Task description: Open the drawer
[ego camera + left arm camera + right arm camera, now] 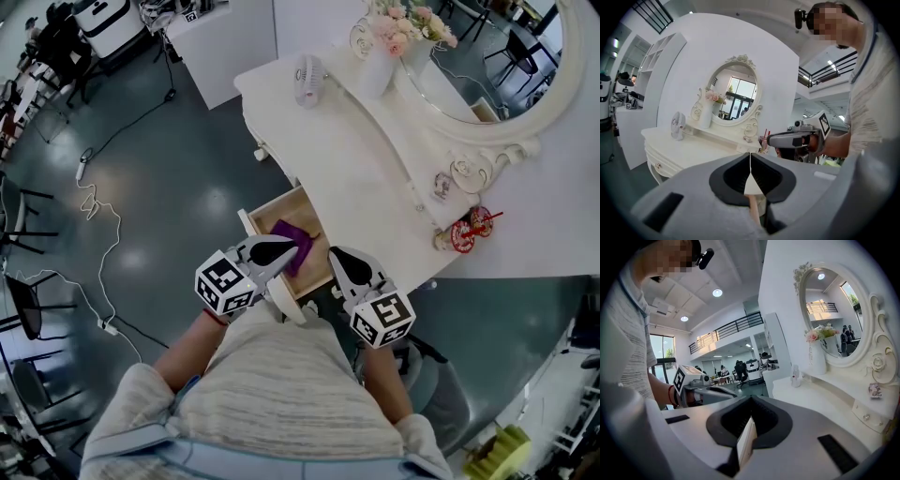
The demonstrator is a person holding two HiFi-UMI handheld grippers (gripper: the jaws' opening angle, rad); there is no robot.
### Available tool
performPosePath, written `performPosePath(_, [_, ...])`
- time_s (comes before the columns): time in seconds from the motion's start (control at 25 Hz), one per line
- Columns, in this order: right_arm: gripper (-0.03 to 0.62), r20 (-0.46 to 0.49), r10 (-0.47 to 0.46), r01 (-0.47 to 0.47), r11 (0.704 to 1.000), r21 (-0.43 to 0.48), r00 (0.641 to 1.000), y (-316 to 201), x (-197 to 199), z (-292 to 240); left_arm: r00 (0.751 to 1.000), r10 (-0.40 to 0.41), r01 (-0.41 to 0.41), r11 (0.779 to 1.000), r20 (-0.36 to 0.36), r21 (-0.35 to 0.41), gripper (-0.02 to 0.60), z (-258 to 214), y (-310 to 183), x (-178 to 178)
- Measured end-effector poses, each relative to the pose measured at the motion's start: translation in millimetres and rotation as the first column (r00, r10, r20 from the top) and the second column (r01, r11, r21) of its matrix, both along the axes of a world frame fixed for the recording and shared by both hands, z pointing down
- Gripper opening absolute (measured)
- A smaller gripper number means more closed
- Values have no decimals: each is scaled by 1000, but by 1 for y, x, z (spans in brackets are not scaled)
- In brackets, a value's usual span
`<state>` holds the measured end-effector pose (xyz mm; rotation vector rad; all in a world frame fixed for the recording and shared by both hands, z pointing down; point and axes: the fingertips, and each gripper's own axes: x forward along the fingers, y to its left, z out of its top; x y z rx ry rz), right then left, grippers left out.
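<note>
Holding both claws pressed together, nothing pinched | left claw (292, 247) over front-left edge of drawer (274, 208), right claw (336, 255) just beside front-right corner, left nearer | drawer already slid out of desk (347, 159), cloth (286, 230) inside | slide axis desk-to-torso; judged: torso (272, 394) close behind front limits further pull; floor (169, 187) open leftward
</note>
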<state>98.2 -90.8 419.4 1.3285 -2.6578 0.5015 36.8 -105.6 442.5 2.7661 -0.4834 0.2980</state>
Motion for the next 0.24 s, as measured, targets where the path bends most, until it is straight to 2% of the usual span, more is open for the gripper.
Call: performPosePath(0.24, [8, 1, -14, 14, 1000, 6, 1000, -2, -6, -1, 1000, -6, 6, 1000, -1, 4, 15, -4, -1, -6])
